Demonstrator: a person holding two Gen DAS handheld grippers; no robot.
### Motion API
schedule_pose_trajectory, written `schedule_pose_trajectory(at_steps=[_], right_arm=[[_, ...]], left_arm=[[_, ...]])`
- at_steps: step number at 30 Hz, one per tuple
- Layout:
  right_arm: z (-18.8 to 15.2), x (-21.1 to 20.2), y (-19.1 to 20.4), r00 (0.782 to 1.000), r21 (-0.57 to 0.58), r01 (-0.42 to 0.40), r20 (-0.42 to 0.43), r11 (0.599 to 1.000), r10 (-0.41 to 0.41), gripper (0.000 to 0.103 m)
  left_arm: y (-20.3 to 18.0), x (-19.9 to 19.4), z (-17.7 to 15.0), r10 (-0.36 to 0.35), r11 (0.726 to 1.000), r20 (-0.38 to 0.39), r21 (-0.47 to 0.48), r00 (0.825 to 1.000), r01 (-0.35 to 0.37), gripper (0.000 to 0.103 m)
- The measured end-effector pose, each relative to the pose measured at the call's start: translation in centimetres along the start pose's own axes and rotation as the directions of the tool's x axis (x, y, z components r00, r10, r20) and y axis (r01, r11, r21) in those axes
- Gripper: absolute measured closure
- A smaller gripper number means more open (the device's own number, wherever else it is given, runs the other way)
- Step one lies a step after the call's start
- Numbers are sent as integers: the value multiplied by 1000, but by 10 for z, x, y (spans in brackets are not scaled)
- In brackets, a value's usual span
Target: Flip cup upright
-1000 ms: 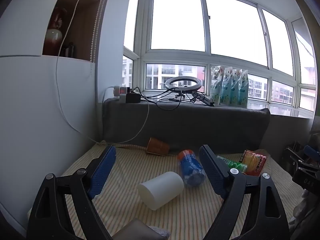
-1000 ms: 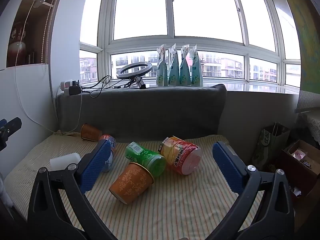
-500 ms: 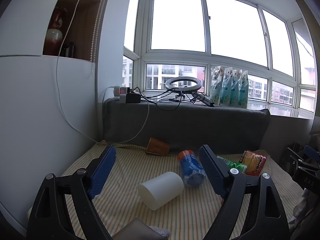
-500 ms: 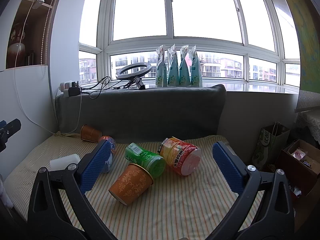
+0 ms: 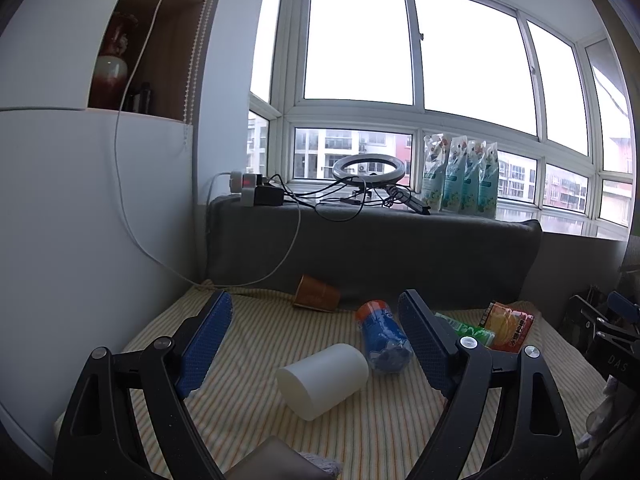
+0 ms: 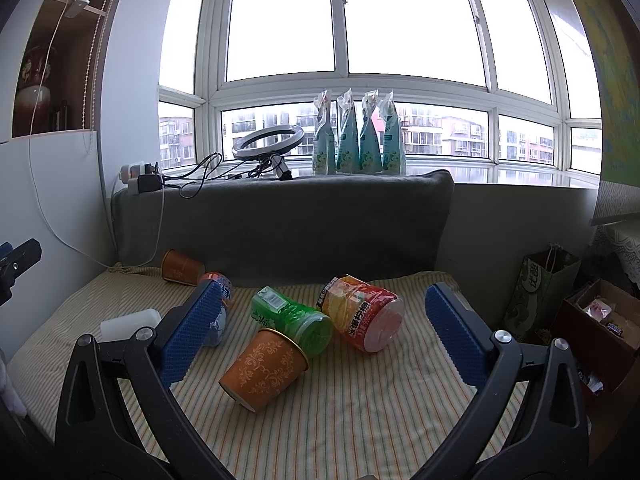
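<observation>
Lying on its side at twelve o'clock between the left gripper's (image 5: 312, 334) spread-apart fingers, white cup (image 5: 322, 381), mouth pointing one o'clock; right gripper (image 6: 324, 330) also gaping, farther off.

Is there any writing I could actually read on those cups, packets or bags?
"优酷": on the green paper bag beside the striped mat.
"DAS": on the black clamp at the right edge of the left wrist view.
Red-and-yellow cup: large Chinese characters, too blurred to read.
Green cup, blue cup, pouches on the sill: print too small.
</observation>
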State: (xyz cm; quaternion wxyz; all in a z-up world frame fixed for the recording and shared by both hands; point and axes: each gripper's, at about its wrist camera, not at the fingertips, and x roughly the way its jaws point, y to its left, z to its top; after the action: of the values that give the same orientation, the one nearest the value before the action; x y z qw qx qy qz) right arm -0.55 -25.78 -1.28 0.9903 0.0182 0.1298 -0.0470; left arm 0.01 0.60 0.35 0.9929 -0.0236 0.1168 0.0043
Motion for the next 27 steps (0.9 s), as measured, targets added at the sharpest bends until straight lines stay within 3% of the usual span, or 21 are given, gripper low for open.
schedule_pose_trajectory(at_steps=[27], right_arm=[[1, 3, 3, 1000, -2, -1, 1, 1000, 1, 0]], left_arm=[[1, 0, -1, 0, 1000, 2, -2, 1000, 0, 18]])
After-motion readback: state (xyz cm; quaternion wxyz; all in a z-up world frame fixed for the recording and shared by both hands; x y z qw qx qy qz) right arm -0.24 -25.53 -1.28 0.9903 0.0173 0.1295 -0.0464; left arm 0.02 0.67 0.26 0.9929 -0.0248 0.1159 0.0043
